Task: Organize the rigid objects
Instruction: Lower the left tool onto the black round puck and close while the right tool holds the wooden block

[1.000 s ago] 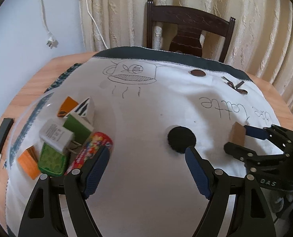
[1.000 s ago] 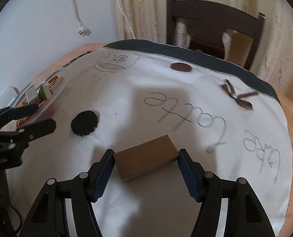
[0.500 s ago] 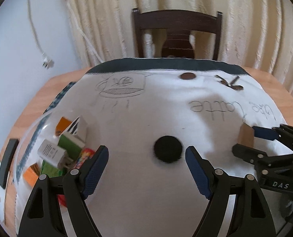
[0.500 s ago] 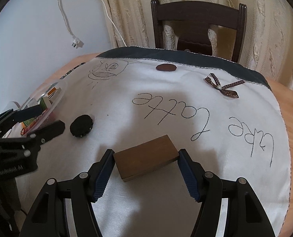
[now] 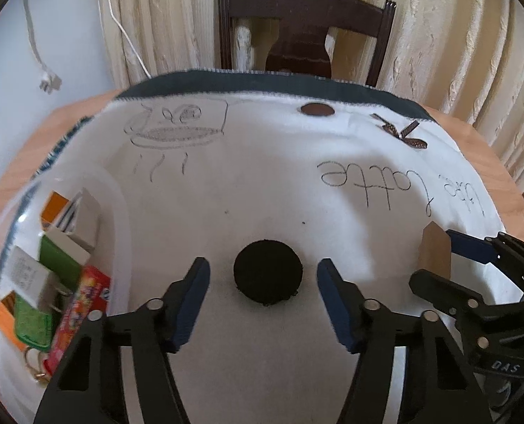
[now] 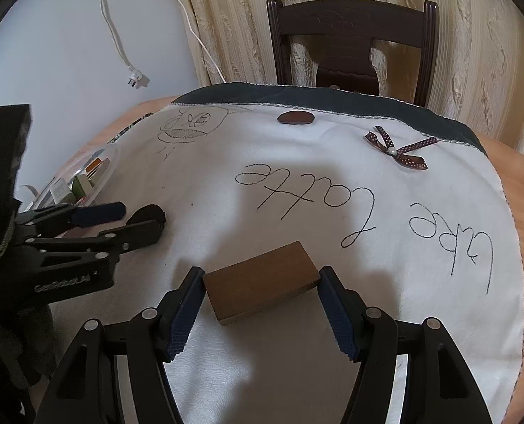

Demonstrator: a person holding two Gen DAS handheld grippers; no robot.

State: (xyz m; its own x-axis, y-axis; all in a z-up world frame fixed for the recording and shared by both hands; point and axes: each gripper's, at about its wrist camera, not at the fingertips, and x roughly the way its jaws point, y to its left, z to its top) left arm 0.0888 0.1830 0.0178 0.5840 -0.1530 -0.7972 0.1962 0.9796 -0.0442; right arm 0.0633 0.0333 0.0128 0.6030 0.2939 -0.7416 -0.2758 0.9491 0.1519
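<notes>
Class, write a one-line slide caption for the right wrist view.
Right gripper shut on a wooden block above the white cloth; left gripper open around a black disc.

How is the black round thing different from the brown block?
The black disc is round and flat; the wooden block is a brown rectangle and thicker. The disc lies free between the open left gripper fingers; the block is clamped by the right gripper. Both are over the white cloth.

disc [image 5: 268,271] between bin [image 5: 118,212] and block [image 5: 435,249].
</notes>
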